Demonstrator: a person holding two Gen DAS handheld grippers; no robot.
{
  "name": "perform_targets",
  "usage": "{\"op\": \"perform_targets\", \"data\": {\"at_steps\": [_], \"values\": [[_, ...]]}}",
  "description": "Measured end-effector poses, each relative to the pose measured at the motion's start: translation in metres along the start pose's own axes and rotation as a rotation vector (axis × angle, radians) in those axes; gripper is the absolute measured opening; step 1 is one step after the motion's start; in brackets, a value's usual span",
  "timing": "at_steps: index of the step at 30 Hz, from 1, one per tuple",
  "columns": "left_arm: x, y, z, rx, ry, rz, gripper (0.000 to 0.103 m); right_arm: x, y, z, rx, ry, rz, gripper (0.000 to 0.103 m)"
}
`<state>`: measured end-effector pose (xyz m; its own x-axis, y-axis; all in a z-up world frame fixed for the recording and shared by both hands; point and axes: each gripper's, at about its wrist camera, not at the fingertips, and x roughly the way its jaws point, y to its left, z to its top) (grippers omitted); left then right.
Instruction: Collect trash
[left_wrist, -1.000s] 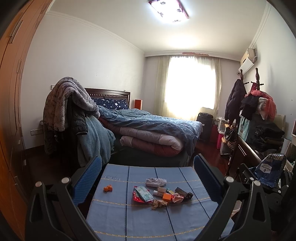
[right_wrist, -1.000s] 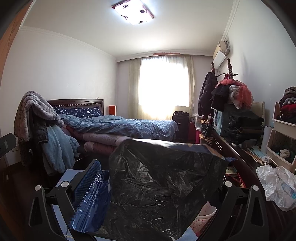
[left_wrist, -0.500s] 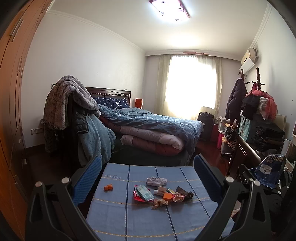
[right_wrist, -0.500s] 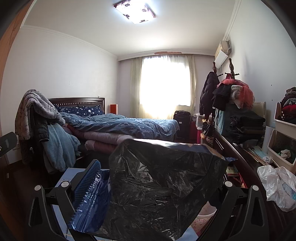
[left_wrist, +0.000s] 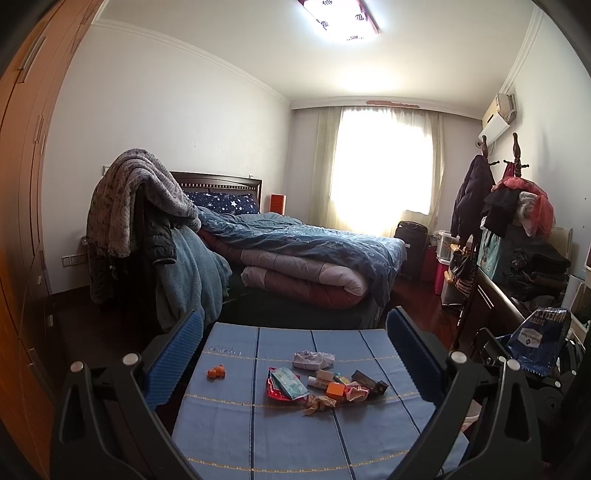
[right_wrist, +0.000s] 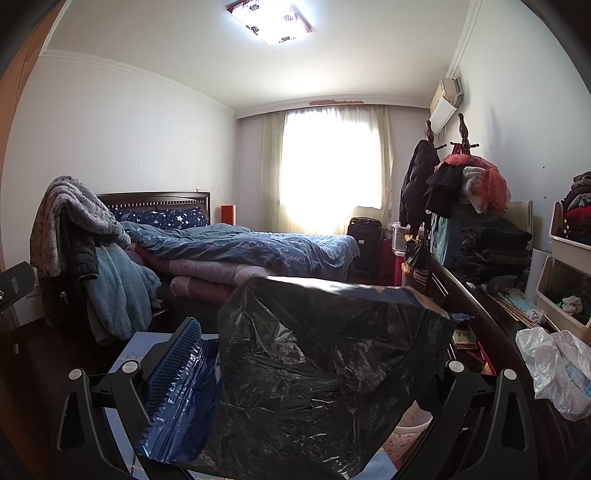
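- Little change is recorded against the earlier frames: both views are shifted only slightly, and the items on the table are found in the same places.
- Left gripper (left_wrist: 295, 354): held above the near edge of the table, blue-padded jaws set wide apart, nothing between them.
- Table (left_wrist: 258, 435): covered in a blue striped cloth, placed at the foot of the bed (left_wrist: 314, 258).
- Trash pile (left_wrist: 325, 384): gathered right of the table's centre; a red wrapper, a pale green packet, an orange box, a dark box and small tubes are noted, touching or overlapping.
- Crumpled tissue (left_wrist: 313, 359): laid just behind the pile.
- Brown scrap (left_wrist: 319, 403): laid at the pile's near edge.
- Small orange piece (left_wrist: 216, 372): set apart to the left, alone on the cloth.
- Right gripper (right_wrist: 295, 373): jaws spread, with an open foil bag (right_wrist: 314, 369) filling the span between them; the bag's blue serrated edge is pressed against the left pad, while the right pad is hidden, so a firm clamp cannot be confirmed.
- Foil bag, second sighting (left_wrist: 537, 341): seen at the right edge of the left view, off the table.
- White plastic bag (right_wrist: 557, 373): lying on the dark sideboard at right.
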<state>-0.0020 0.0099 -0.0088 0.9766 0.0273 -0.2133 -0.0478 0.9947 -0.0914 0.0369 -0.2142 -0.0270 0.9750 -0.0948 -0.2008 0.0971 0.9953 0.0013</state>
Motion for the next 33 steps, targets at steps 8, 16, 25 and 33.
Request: {"op": "perform_targets", "data": {"at_steps": [8, 16, 25, 33], "values": [[0.005, 0.0, -0.005, 0.002, 0.011, 0.005, 0.1, -0.001, 0.001, -0.002, -0.001, 0.006, 0.003, 0.099], [0.013, -0.004, -0.004, 0.002, 0.029, 0.009, 0.1, 0.002, 0.003, -0.006, -0.002, 0.021, 0.012, 0.099], [0.039, 0.001, -0.008, -0.008, 0.077, 0.023, 0.1, 0.027, 0.012, -0.004, -0.01, 0.075, 0.014, 0.099], [0.082, 0.011, -0.023, -0.022, 0.162, 0.053, 0.1, 0.062, 0.019, -0.016, -0.025, 0.159, 0.031, 0.099]]}}
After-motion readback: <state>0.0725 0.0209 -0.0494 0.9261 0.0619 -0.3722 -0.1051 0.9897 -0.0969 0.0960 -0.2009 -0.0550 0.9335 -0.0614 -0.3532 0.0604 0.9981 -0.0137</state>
